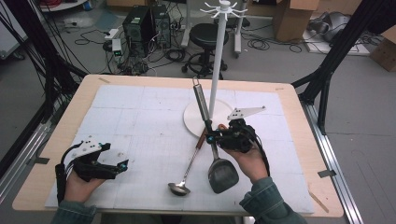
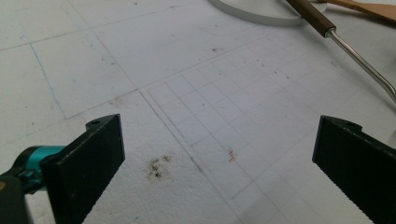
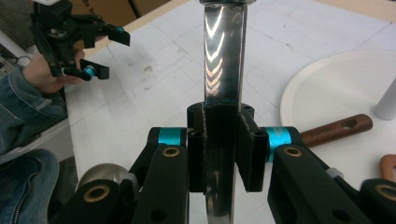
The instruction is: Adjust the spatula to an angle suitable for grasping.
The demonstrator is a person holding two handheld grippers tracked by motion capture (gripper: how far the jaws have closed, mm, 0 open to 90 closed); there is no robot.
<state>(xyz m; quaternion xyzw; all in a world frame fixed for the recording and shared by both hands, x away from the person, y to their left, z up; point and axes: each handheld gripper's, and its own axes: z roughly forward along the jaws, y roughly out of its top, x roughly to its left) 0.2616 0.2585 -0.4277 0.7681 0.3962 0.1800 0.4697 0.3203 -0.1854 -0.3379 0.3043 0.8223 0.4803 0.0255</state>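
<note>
My right gripper (image 1: 213, 136) is shut on the shiny steel handle of a spatula (image 1: 202, 101). Its dark slotted head (image 1: 222, 175) hangs toward the table's near edge and the handle tilts up toward the stand. In the right gripper view the pads (image 3: 250, 151) clamp the steel handle (image 3: 223, 51) from both sides. A ladle (image 1: 187, 171) with a brown wooden grip lies on the white mat just left of the spatula, bowl toward me. My left gripper (image 1: 122, 166) rests open at the near left, with bare mat between its jaws (image 2: 219, 144).
A white hook stand (image 1: 217, 60) rises from a round base (image 1: 194, 122) behind the right gripper. The ladle's grip (image 2: 312, 16) and an orange wooden utensil (image 2: 369, 9) lie near the base. The person's other hand holds the left gripper (image 3: 93, 51) farther off.
</note>
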